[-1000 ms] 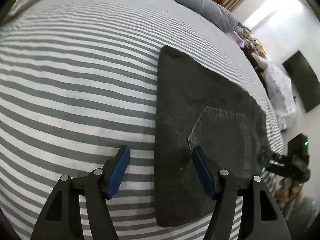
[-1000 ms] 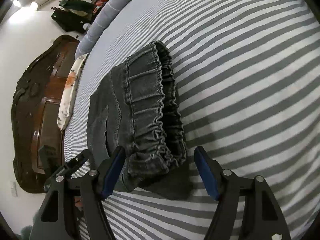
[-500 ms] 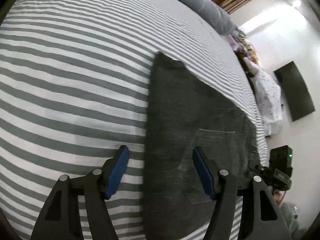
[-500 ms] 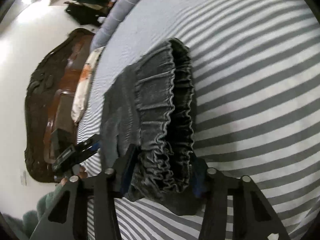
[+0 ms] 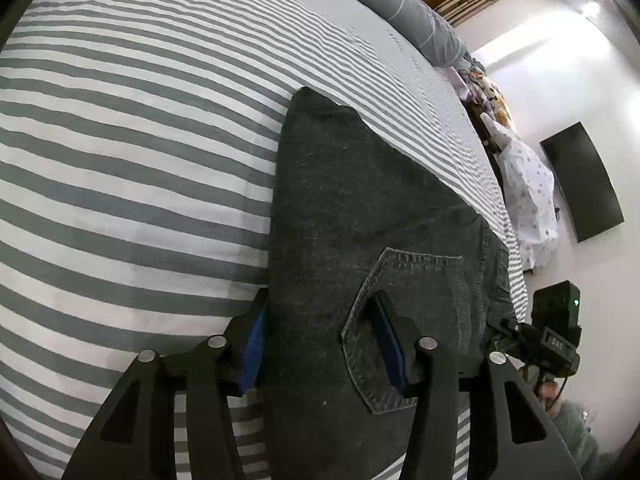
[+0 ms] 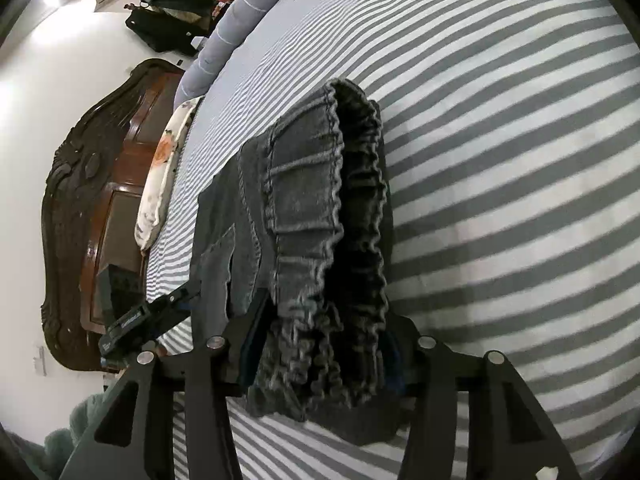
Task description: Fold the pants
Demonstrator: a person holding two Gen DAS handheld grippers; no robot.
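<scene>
Denim pants at frame centre: left gripper now pinches folded edge, right gripper has clamped elastic waistband; next fold can start.

Pants: 1, one back pocket showing. Hand-held grippers: 2, left and right. Bed: 1. Bolster: 1. Headboard: 1. Wall screen: 1.
</scene>
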